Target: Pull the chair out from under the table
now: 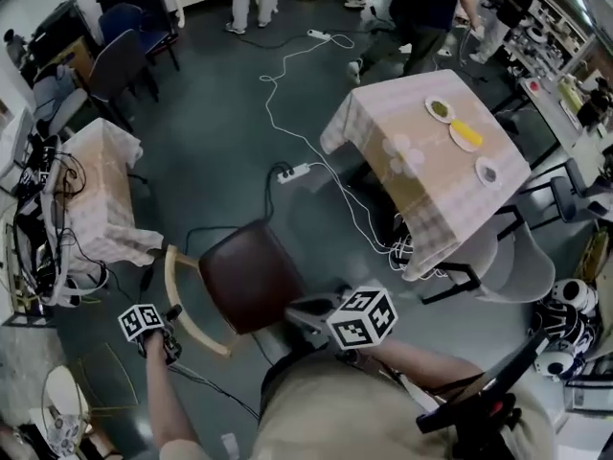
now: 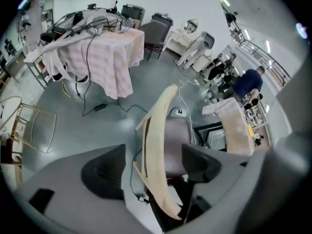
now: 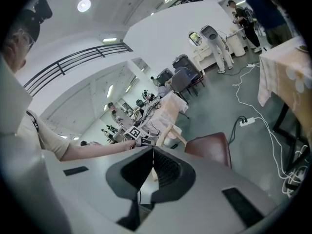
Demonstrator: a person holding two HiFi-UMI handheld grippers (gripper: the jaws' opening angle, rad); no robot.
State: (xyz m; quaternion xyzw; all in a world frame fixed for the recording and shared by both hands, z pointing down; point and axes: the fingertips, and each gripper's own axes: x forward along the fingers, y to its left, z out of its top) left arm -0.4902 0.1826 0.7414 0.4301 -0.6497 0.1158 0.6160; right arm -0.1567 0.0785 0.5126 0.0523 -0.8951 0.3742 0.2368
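Now the chair (image 1: 249,276) stands on grey floor (image 1: 220,132), apart from the table (image 1: 431,195)

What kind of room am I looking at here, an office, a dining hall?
Probably a lab or test hall: a power strip and cables trail across the floor, one table is heaped with wired gear, and a second table holds plates.

One brown chair (image 1: 251,276), two draped tables (image 1: 383,123) (image 1: 101,199), three plates (image 1: 439,109) (image 1: 465,135) (image 1: 487,172)

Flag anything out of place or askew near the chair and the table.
The chair stands skewed on open floor, clear of the table. A power strip and white cables trail loose across the floor beside it, a likely snag.
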